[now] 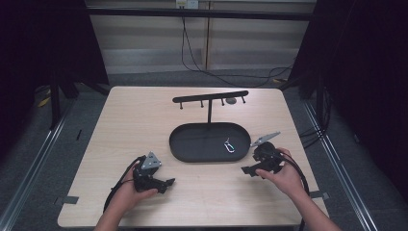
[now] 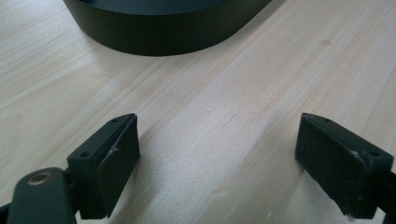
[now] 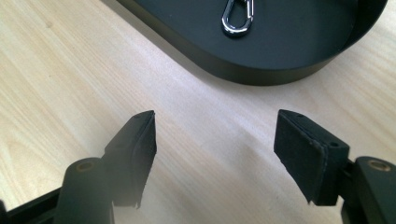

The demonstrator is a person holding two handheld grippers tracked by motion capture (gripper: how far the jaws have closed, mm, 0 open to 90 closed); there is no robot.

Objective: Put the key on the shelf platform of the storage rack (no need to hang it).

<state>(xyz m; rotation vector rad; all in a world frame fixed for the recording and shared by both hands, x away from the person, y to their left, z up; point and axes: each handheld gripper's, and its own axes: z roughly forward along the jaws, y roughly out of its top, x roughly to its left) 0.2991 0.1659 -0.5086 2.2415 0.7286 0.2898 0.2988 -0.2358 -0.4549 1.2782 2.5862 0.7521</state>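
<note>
A black oval tray (image 1: 183, 147) lies in the middle of the wooden table, with a T-shaped hook rack (image 1: 210, 97) rising from its far side. A small silver carabiner (image 1: 229, 145) lies inside the tray toward its right end, also visible as the carabiner (image 3: 237, 18) in the right gripper view. My left gripper (image 1: 169, 183) rests low on the table, front left of the tray, open and empty. My right gripper (image 1: 246, 170) sits at the tray's right front corner, open and empty. The tray wall (image 2: 159, 39) stands ahead of the left jaws, and the tray wall (image 3: 261, 72) ahead of the right jaws.
The table's front edge (image 1: 192, 225) runs close behind both hands. A small grey round object (image 1: 231, 100) lies on the table behind the rack. Black cables (image 1: 216, 72) trail across the floor beyond the table. Bare wood surrounds the tray.
</note>
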